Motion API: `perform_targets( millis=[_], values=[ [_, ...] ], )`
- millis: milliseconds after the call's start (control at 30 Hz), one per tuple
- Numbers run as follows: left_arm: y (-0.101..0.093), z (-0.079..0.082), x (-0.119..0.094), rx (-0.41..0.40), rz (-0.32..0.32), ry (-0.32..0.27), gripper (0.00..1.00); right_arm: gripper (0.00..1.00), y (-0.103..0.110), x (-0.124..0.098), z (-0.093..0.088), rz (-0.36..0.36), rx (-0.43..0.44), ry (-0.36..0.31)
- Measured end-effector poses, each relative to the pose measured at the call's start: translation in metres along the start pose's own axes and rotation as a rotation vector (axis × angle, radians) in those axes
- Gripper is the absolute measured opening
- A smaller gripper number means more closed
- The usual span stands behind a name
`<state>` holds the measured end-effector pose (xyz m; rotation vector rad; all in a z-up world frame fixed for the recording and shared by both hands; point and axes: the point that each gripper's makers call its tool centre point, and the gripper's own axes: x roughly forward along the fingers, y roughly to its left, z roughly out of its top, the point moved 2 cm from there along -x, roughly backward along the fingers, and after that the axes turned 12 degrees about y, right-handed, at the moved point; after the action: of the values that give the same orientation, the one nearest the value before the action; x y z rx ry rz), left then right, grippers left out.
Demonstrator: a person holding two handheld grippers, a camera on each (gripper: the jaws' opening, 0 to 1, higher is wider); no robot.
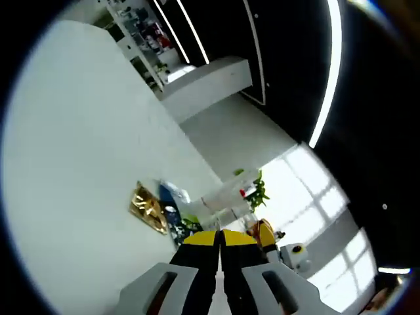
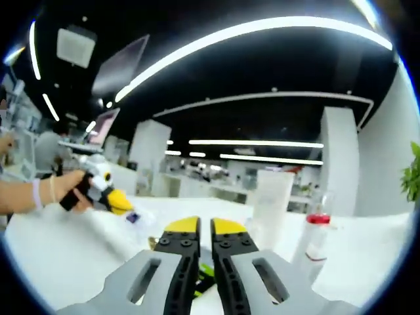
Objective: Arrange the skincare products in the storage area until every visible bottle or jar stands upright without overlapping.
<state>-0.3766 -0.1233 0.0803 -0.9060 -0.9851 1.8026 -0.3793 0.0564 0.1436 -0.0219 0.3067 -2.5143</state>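
On the white bench (image 1: 79,164), a gold pouch (image 1: 148,209) is seen just beyond the left gripper (image 1: 220,237), its fingers pressed together, empty. The right gripper (image 2: 204,227) is nearly shut, empty, near a red-liquid bottle (image 2: 315,237).

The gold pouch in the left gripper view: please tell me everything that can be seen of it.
The gold pouch looks like shiny, crinkled foil, with bright glints and darker folds. It lies flat on the white table, not upright. It sits just beyond the left claw, a little to its left, and the claw's jaws are closed and do not touch it. A blue packet lies right beside it; whether the two overlap is unclear. Any print is too small to read.
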Motion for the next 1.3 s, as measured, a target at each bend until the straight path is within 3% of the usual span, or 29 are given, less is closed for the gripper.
perform_targets(
  millis=[67, 133, 233, 367, 433, 633, 733, 800, 933, 1033, 1167, 1300],
  values=[
    [0.003, -0.002, -0.001, 0.000, 0.030, 0.011, 0.00, 0.06, 0.001, 0.000, -0.003, 0.001, -0.005, 0.012],
    [0.014, -0.002, -0.005, 0.011, 0.112, 0.045, 0.00, 0.06, 0.001, 0.000, -0.004, 0.001, -0.003, 0.017],
    [0.026, -0.002, -0.008, 0.029, 0.207, 0.045, 0.00, 0.06, -0.001, 0.000, -0.005, -0.001, 0.004, 0.018],
    [0.032, -0.010, -0.003, -0.005, 0.223, 0.091, 0.01, 0.06, -0.002, 0.000, -0.005, -0.006, 0.004, 0.018],
    [0.039, -0.011, -0.004, -0.012, 0.266, 0.114, 0.01, 0.06, -0.003, 0.000, -0.006, -0.009, 0.003, 0.021],
    [0.048, -0.010, -0.008, -0.021, 0.337, 0.105, 0.02, 0.06, -0.003, -0.001, -0.007, -0.012, 0.000, 0.024],
    [0.053, -0.013, -0.011, 0.100, 0.449, 0.069, 0.03, 0.06, -0.003, -0.001, -0.007, -0.012, -0.001, 0.026],
    [0.055, -0.012, -0.012, 0.135, 0.495, 0.050, 0.07, 0.07, -0.002, -0.001, -0.008, -0.013, -0.002, 0.029],
    [0.053, 0.000, -0.015, 0.127, 0.470, -0.002, 0.20, 0.06, -0.001, -0.003, -0.009, -0.016, -0.004, 0.034],
    [0.053, 0.017, -0.021, 0.126, 0.452, -0.066, 0.19, 0.06, 0.001, -0.003, -0.009, -0.015, -0.004, 0.034],
    [0.044, 0.026, -0.021, 0.148, 0.407, -0.124, 0.18, 0.06, 0.002, -0.004, -0.010, -0.015, -0.003, 0.040],
    [0.040, 0.016, -0.007, 0.107, 0.324, -0.043, 0.18, 0.06, 0.000, -0.002, -0.011, -0.017, -0.003, 0.044]
  ],
)
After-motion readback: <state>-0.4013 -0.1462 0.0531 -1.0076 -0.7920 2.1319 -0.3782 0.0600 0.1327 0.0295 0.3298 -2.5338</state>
